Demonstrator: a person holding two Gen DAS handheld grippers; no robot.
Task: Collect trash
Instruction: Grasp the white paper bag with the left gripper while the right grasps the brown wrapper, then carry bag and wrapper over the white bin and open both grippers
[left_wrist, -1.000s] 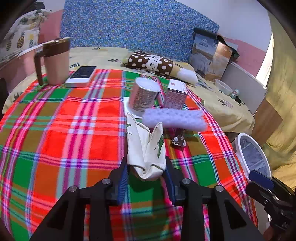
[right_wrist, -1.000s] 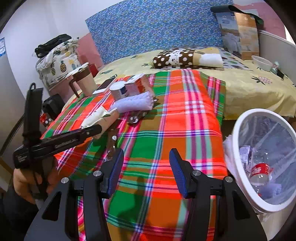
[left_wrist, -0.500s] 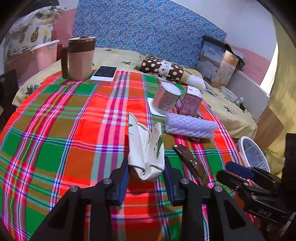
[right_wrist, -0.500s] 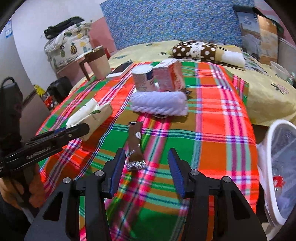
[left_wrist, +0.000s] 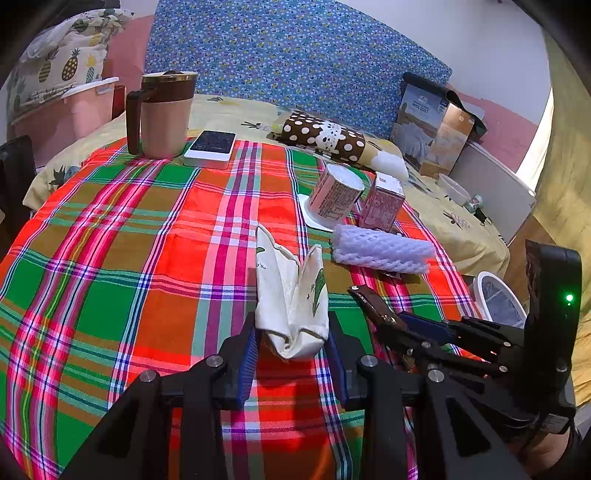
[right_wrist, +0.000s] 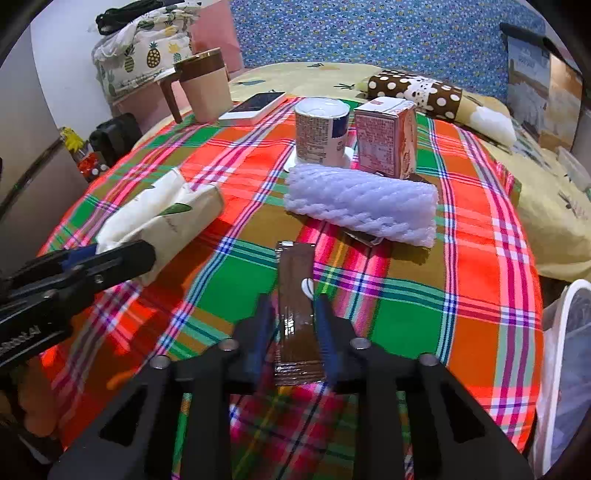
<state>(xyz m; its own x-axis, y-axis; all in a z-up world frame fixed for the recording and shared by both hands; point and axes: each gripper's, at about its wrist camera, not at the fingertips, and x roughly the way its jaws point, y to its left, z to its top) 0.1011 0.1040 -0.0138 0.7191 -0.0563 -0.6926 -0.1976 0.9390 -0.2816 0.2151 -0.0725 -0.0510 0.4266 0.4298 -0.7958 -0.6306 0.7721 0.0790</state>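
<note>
My left gripper (left_wrist: 291, 332) is shut on a crumpled white paper carton (left_wrist: 291, 295) and holds it just above the plaid cloth; the carton also shows in the right wrist view (right_wrist: 162, 218). My right gripper (right_wrist: 293, 314) is closed around a brown snack wrapper (right_wrist: 295, 288) lying on the cloth; the wrapper shows in the left wrist view (left_wrist: 373, 301). Other trash lies farther back: a white foam net (right_wrist: 362, 203), a paper cup (right_wrist: 321, 134) and a pink small carton (right_wrist: 386, 138).
A white trash bin (right_wrist: 561, 350) with a plastic liner stands off the table's right edge. A mug (left_wrist: 162, 114) and a phone (left_wrist: 212, 147) sit at the far left of the plaid table (left_wrist: 110, 258). A bed with a polka-dot pillow (left_wrist: 325, 136) lies behind.
My right gripper moved from the bin side over the table to the brown wrapper and closed around it. My left gripper keeps hold of the white carton.
</note>
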